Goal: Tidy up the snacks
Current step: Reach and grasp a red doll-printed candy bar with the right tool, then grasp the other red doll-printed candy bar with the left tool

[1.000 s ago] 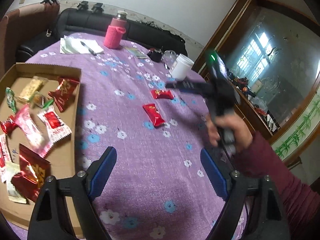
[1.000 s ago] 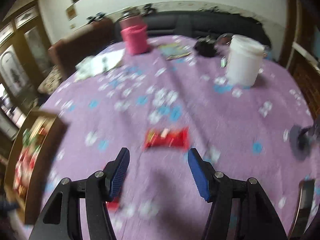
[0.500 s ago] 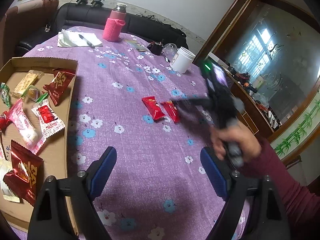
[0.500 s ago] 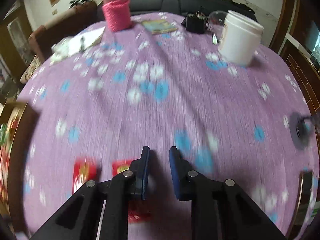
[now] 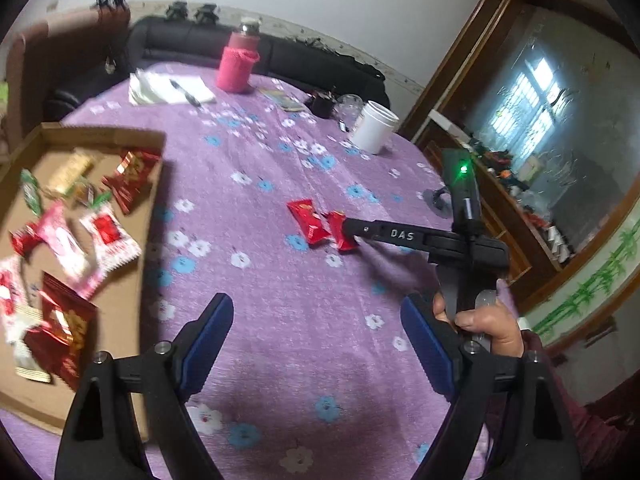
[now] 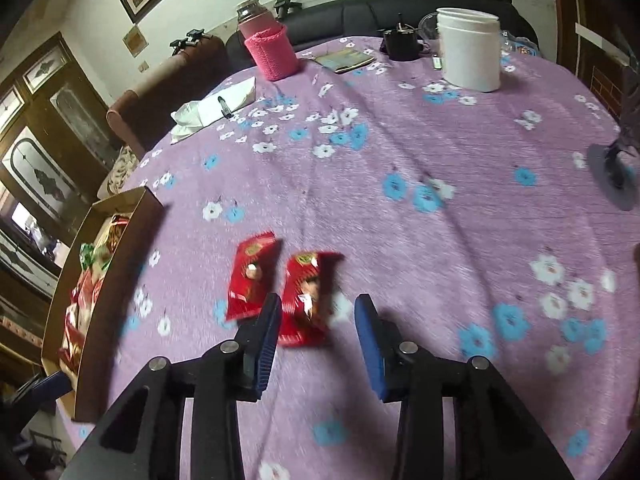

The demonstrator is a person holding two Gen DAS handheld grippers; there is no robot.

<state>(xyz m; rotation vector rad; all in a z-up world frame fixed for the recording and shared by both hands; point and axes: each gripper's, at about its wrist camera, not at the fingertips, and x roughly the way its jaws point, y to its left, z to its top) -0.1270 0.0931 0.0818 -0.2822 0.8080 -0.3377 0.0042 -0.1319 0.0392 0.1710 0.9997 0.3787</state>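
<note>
Two red snack packets lie side by side on the purple flowered tablecloth: the left packet (image 6: 252, 280) (image 5: 306, 220) and the right packet (image 6: 306, 296) (image 5: 342, 236). My right gripper (image 6: 317, 300) hovers low over the right packet with its jaws opening. The packet's near end sits between the blue pads, which do not press it. In the left wrist view, the right gripper (image 5: 347, 227) tip reaches that packet. My left gripper (image 5: 316, 304) stands open and empty over bare cloth. A cardboard tray (image 5: 120, 136) (image 6: 136, 232) at the left holds several wrapped snacks.
At the far side stand a pink-sleeved flask (image 5: 236, 68), a white jar (image 5: 374, 128), paper with a pen (image 5: 168, 90) and a small booklet (image 6: 346, 60). A black stand base (image 6: 614, 176) sits at the right. A hand (image 5: 484, 324) grips the right tool.
The right gripper swept left and down to the red packets, shut, then parted its jaws around the right one. The two packets now lie closer together. The left gripper barely moved.
</note>
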